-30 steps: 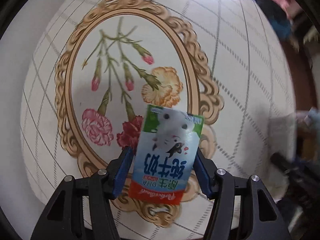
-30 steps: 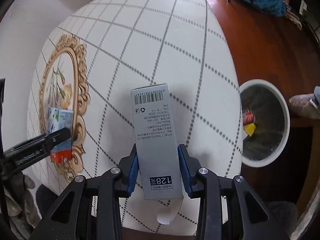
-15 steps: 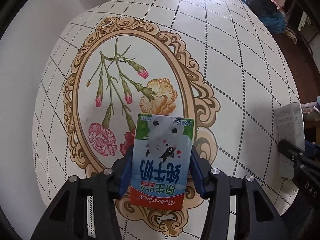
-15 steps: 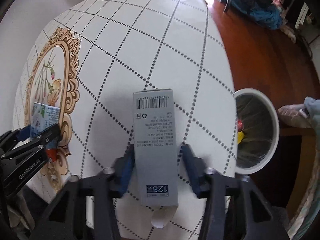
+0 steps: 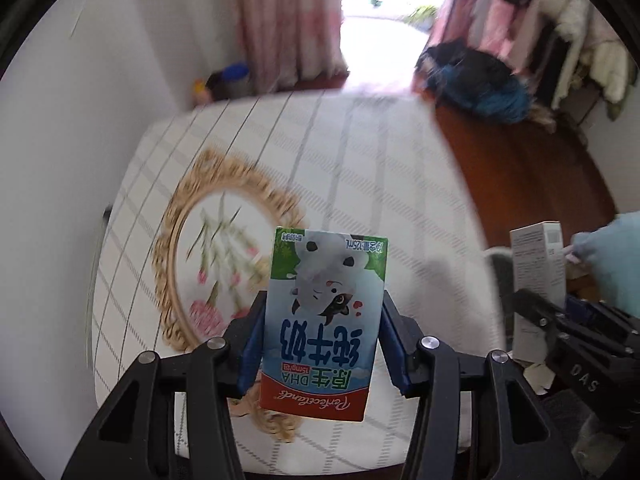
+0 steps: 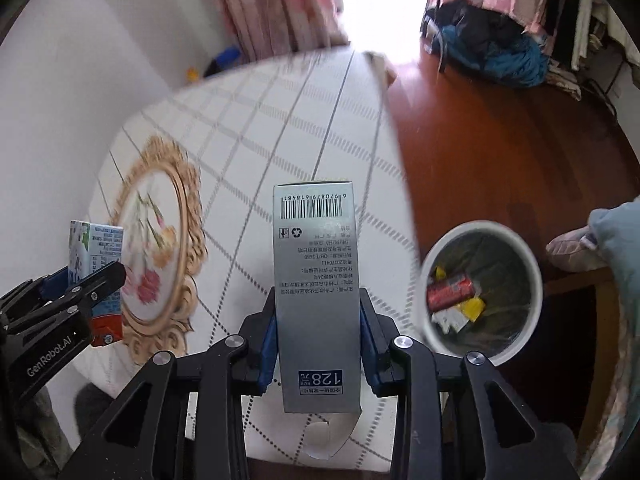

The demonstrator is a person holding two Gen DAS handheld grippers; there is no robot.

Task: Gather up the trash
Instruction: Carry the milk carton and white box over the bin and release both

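Above the bench [image 6: 320, 128], both tools are raised and loaded. The left tool [image 5: 322, 344] is clamped on a milk carton [image 5: 326, 312], its blue pads pressing the carton's two narrow sides, the carton standing up along the fingers with its print upside down to the camera. The right tool [image 6: 318, 336] grips a grey box [image 6: 316, 280] the same way, long axis running forward along the fingers, barcode end farthest out and an opened flap hanging at the near end.

What matters for the drop is the bin [image 6: 520, 252]: a white round one on the wooden floor just past the bench's right edge, already holding a red can and scraps of yellow and white. It lies to the right of and below the grey box, so the right tool is clearly the nearer of the two. The left tool, over the flower picture near the bench's left edge, would have to cross the whole bench. I judge the grey box goes in first.
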